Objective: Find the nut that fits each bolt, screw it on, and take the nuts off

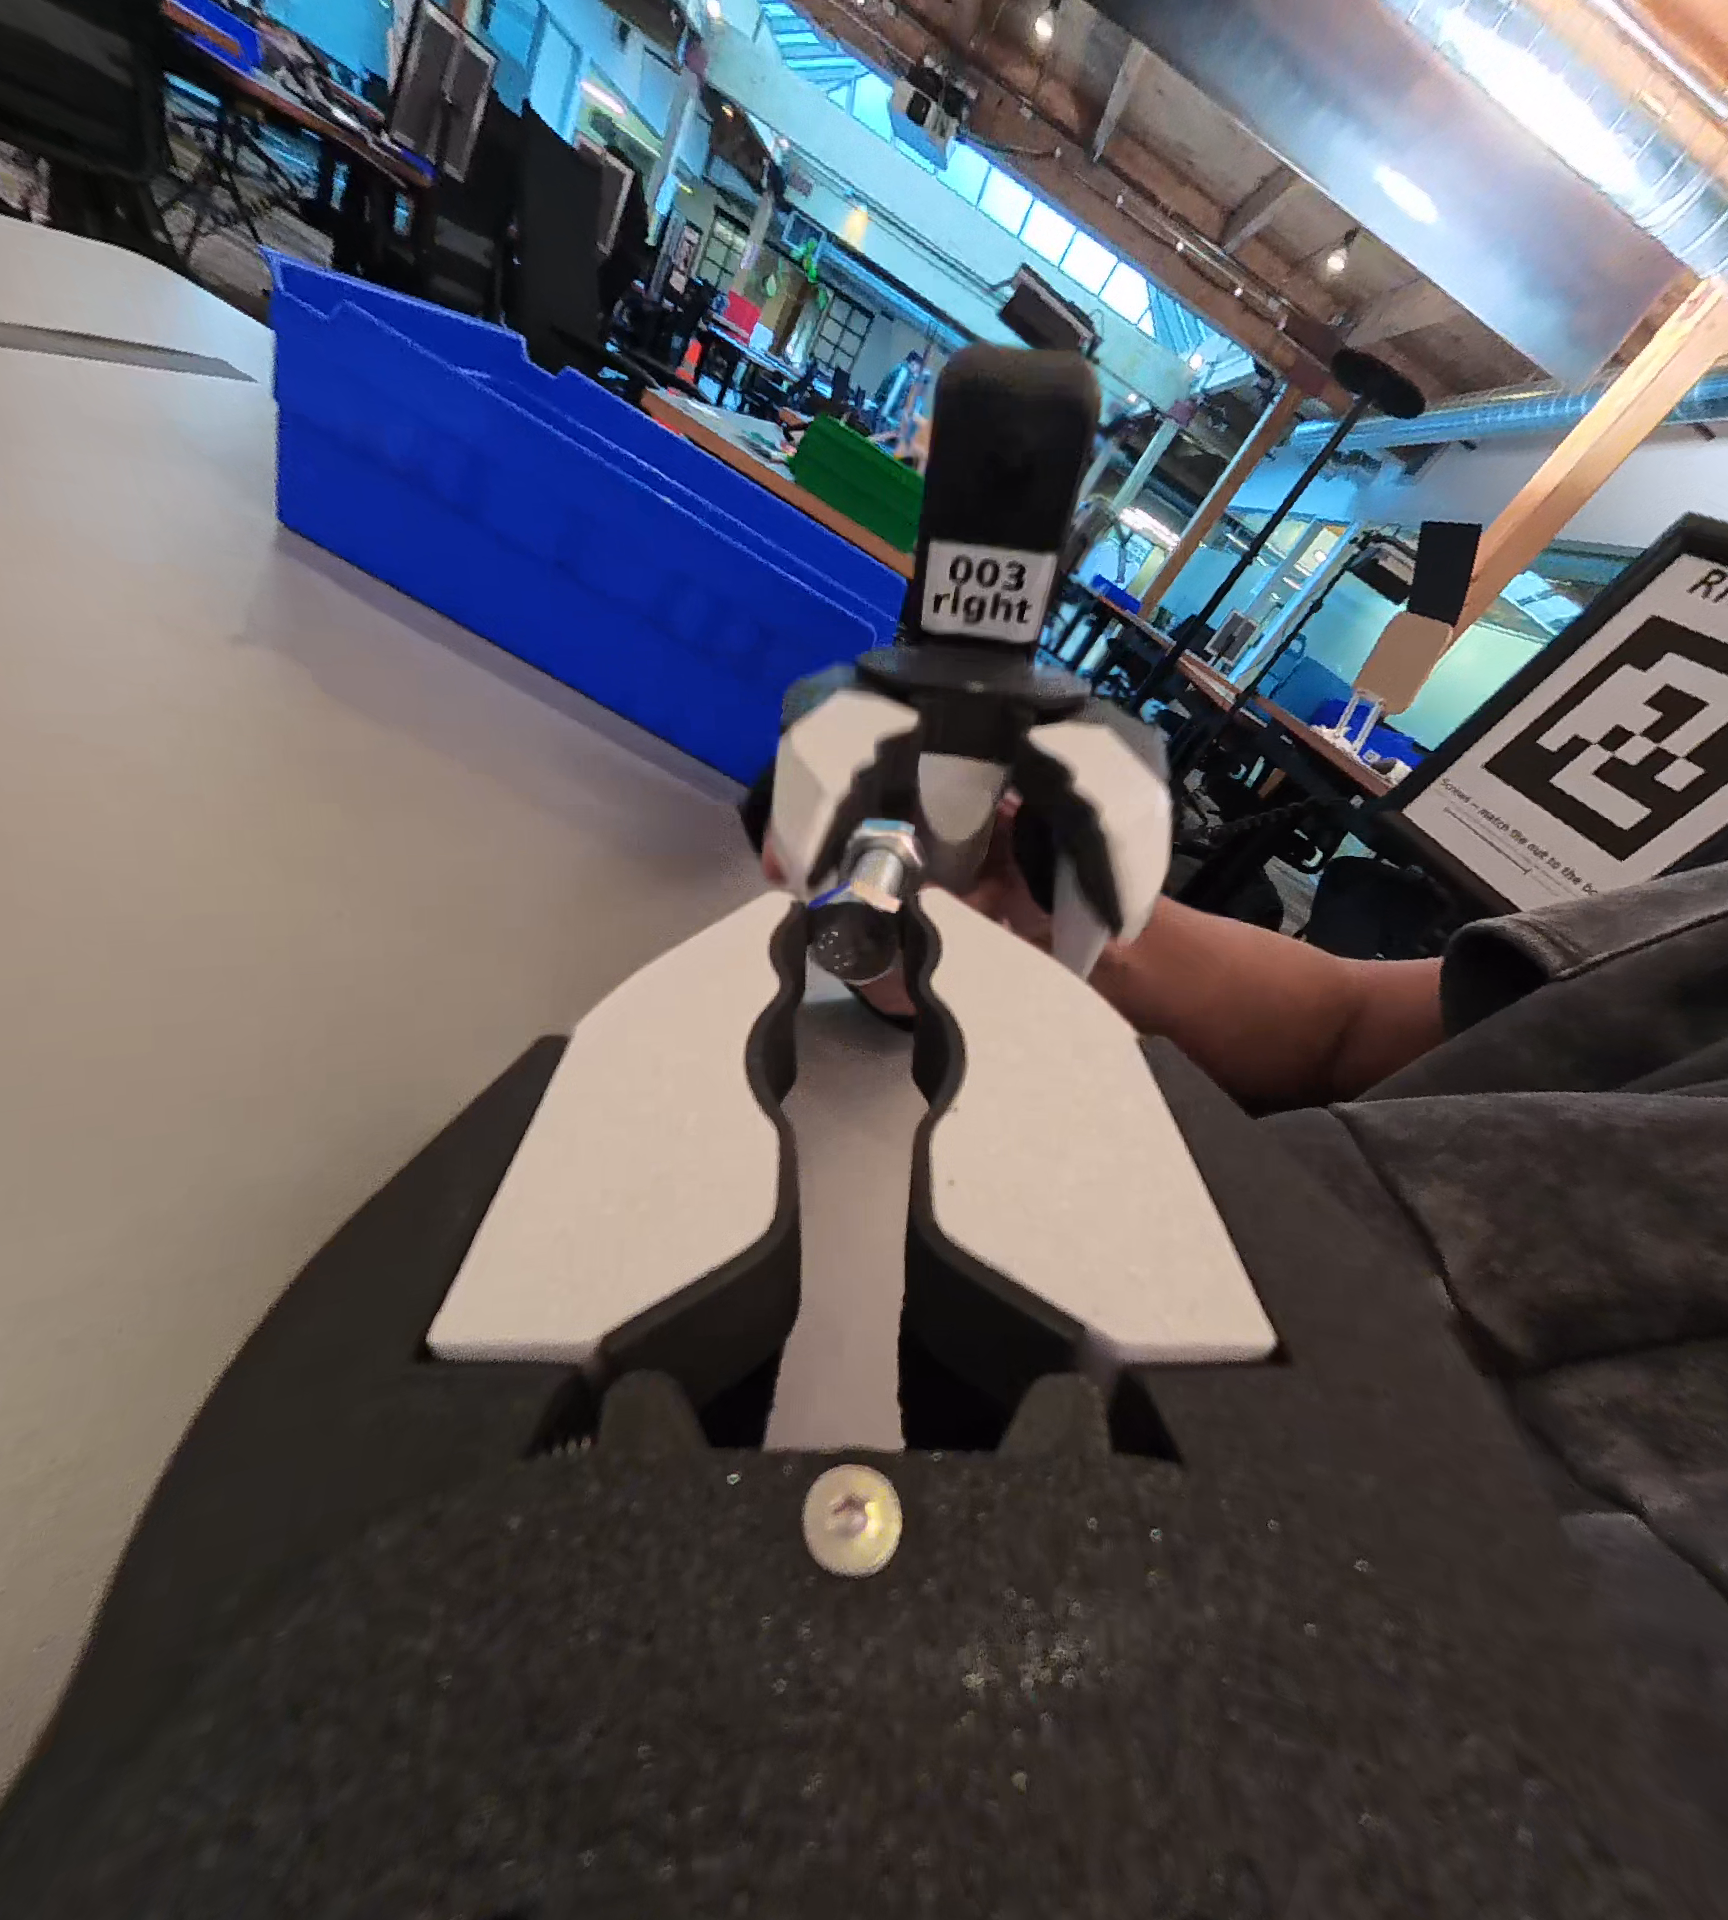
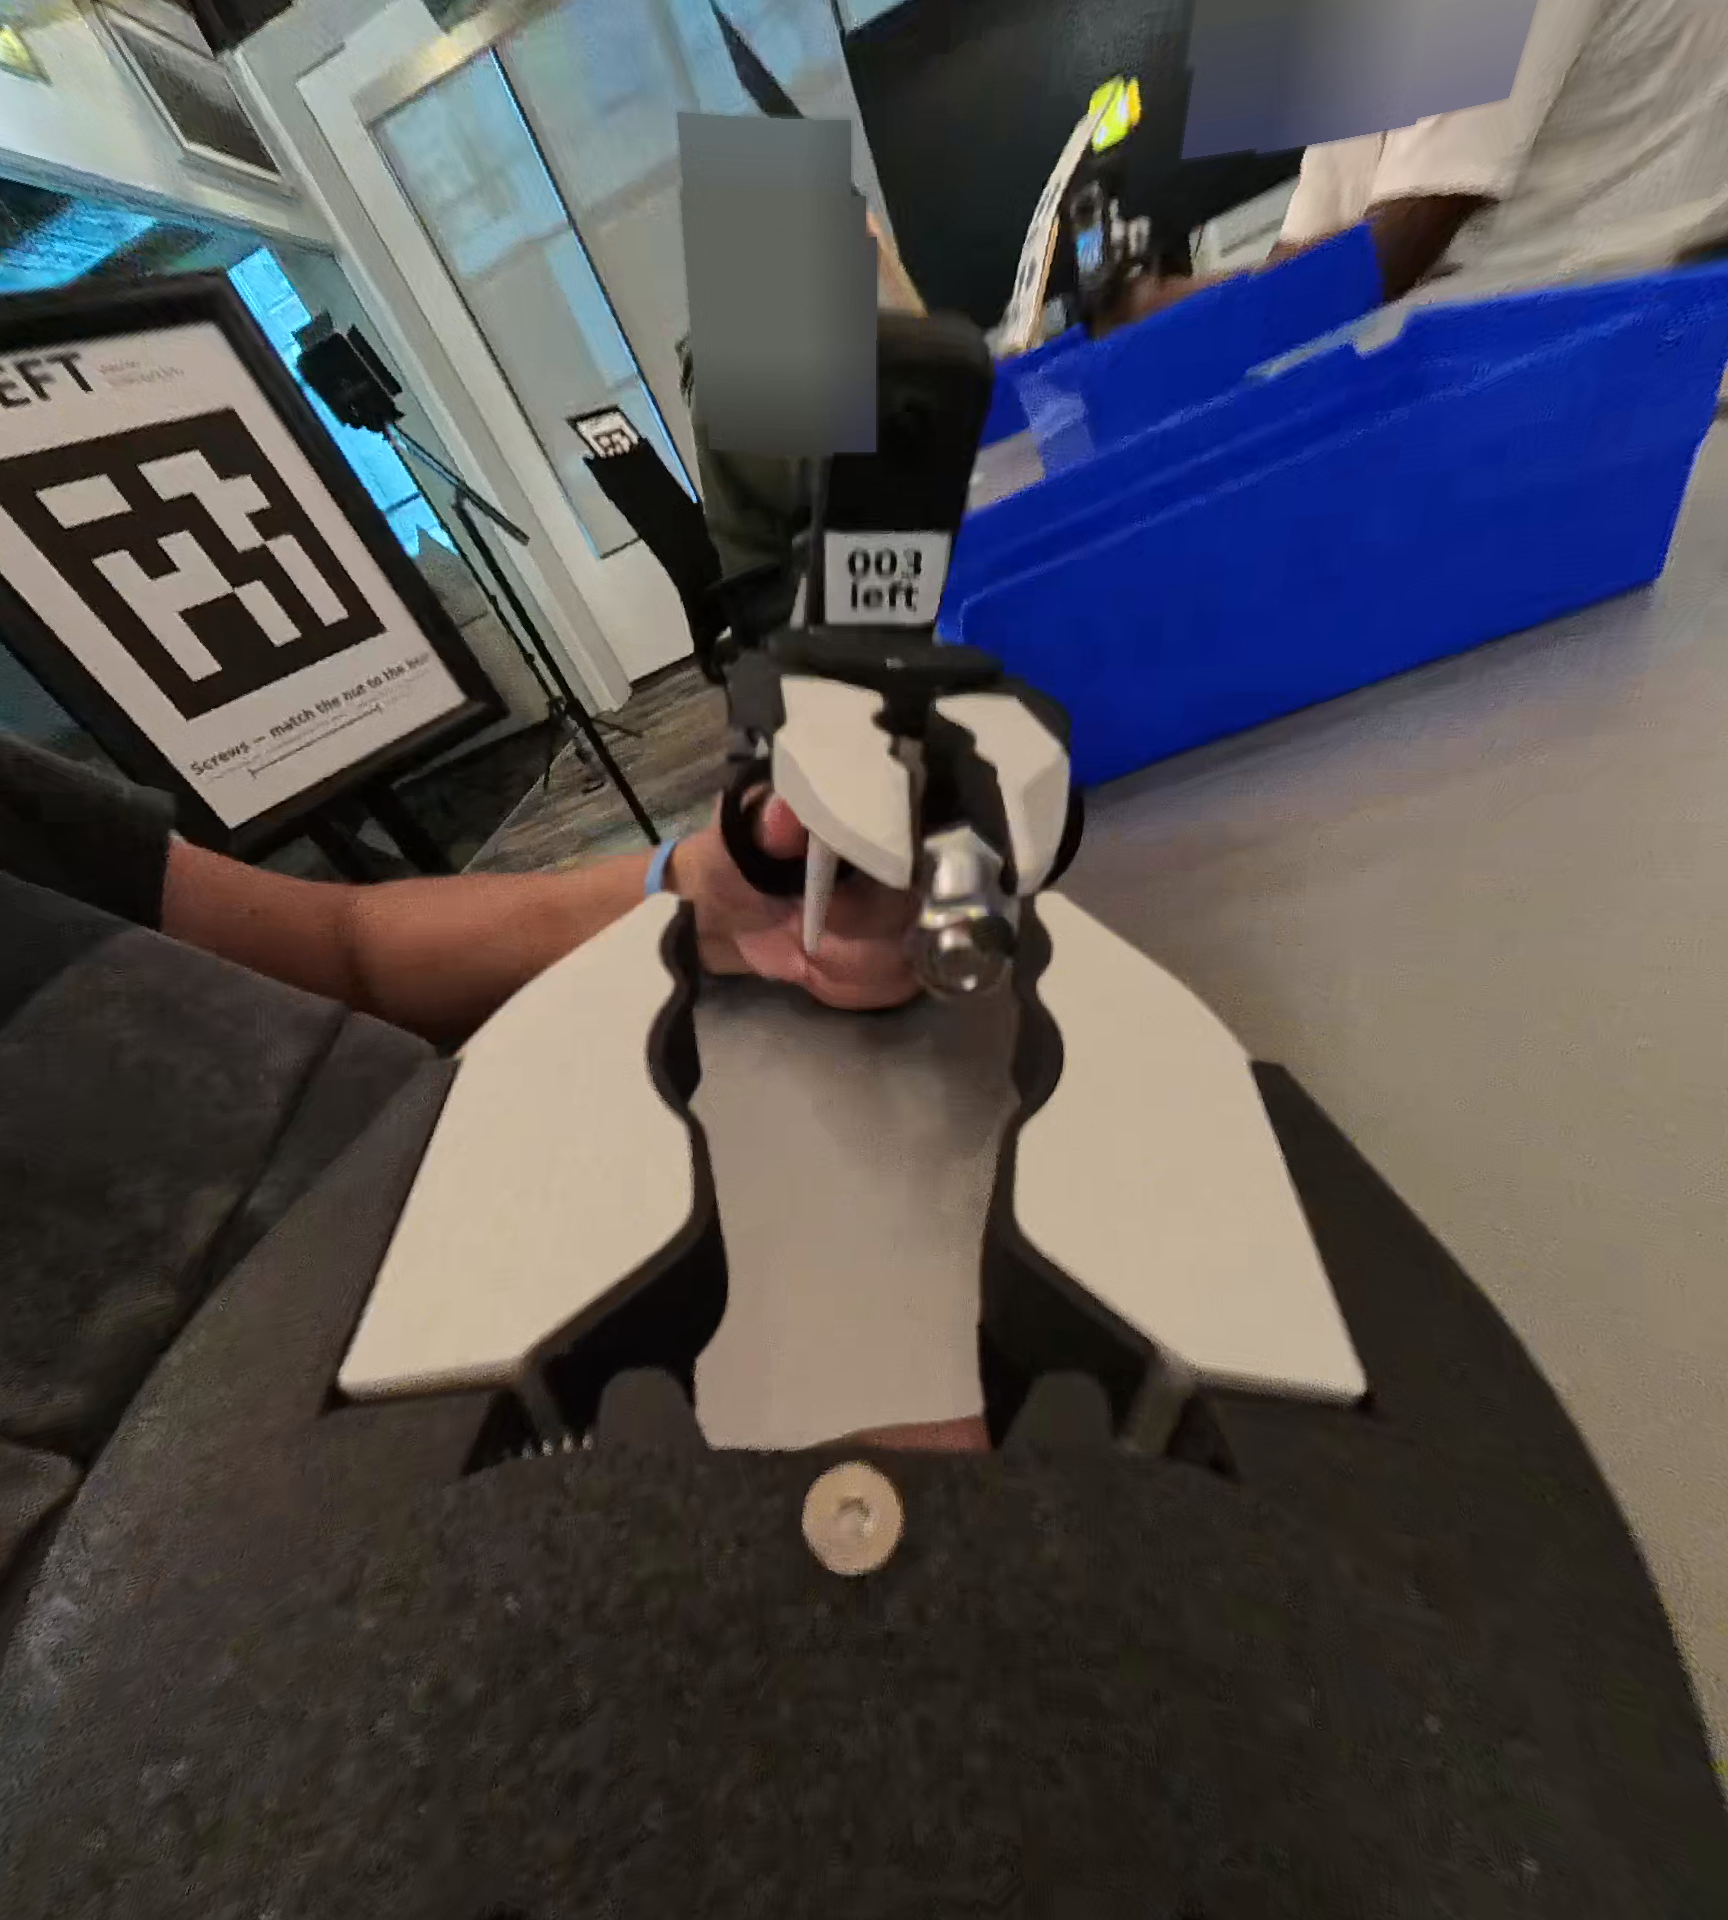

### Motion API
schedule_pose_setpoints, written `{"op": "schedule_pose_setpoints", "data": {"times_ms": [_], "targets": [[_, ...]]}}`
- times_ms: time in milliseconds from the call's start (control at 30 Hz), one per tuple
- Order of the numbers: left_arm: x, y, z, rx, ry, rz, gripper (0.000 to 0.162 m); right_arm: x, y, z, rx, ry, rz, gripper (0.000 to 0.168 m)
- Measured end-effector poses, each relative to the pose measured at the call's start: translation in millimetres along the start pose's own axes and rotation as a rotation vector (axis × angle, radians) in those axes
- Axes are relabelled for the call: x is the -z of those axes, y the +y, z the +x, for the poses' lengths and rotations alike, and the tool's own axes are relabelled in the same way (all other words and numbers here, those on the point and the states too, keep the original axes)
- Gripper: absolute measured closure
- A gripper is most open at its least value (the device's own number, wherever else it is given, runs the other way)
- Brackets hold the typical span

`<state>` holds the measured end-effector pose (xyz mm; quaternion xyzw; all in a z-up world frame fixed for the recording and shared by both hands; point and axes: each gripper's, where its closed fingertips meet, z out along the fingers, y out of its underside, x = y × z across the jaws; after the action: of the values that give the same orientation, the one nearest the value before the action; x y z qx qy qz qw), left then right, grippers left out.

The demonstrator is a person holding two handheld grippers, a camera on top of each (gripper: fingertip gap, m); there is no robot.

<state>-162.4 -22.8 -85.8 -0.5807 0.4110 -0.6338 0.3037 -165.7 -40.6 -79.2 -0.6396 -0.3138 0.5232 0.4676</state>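
Here the left gripper (image 1: 852, 940) clamps the hex bolt's head (image 1: 844, 948); the right gripper (image 2: 844, 956) (jaws parted, nut (image 1: 881, 847) apparently unheld) should re-grip squarely before turning.

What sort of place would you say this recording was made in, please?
Probably an open workshop or lab. Long workbenches run under exposed ceiling ducting, a blue parts bin sits on the grey table, and framed marker boards stand nearby.
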Motion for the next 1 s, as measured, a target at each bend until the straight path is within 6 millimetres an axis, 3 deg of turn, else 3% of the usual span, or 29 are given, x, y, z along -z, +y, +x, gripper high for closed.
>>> {"op": "schedule_pose_setpoints", "data": {"times_ms": [33,100,200,267,333,433,467,567,633,700,800,933,1000], "targets": [[-0.1,0.5,-1.8,-0.001,-0.013,-0.004,0.145,2.7,-11.3,-4.6,0.031,-0.012,0.041,0.12],[0.1,2.4,-5.2,-0.006,-0.031,-0.014,0.145,9.3,-25.7,-5.4,0.05,0.004,0.097,0.121],[3.2,-7.7,2.6,0.01,0.018,0.047,0.145,9.7,-2.9,10.8,0.02,0.057,0.005,0.12],[4.2,-8.6,2.1,0.015,0.019,0.053,0.145,4.9,11.1,11.0,-0.037,0.025,-0.041,0.118],[3.4,-3.8,-2.4,0.013,-0.003,0.025,0.145,1.8,1.2,2.7,-0.019,0.006,-0.009,0.111],[1.8,0.4,-6.1,0.0,-0.029,-0.003,0.145,7.5,-23.8,-5.0,0.063,0.012,0.081,0.121],[1.5,0.0,-4.0,0.003,-0.015,0.0,0.145,8.7,-22.8,-1.3,0.057,0.029,0.072,0.121],[2.4,-5.9,1.0,0.004,0.008,0.036,0.145,6.1,5.5,15.6,-0.012,0.064,-0.029,0.118],[2.5,-5.0,0.0,0.006,0.002,0.033,0.145,1.0,14.9,11.5,-0.048,0.022,-0.061,0.118],[1.9,-1.6,-3.4,0.008,-0.013,0.012,0.145,-0.8,0.2,5.1,-0.004,0.026,-0.012,0.113],[2.1,-0.6,-6.3,0.006,-0.028,0.005,0.145,5.4,-21.1,0.4,0.058,0.04,0.059,0.121],[5.2,-7.9,-2.3,0.017,-0.001,0.05,0.145,5.6,7.4,17.6,-0.024,0.072,-0.038,0.119],[6.1,-8.4,-3.7,0.016,-0.01,0.052,0.145,1.0,13.6,14.3,-0.056,0.04,-0.065,0.118]]}}
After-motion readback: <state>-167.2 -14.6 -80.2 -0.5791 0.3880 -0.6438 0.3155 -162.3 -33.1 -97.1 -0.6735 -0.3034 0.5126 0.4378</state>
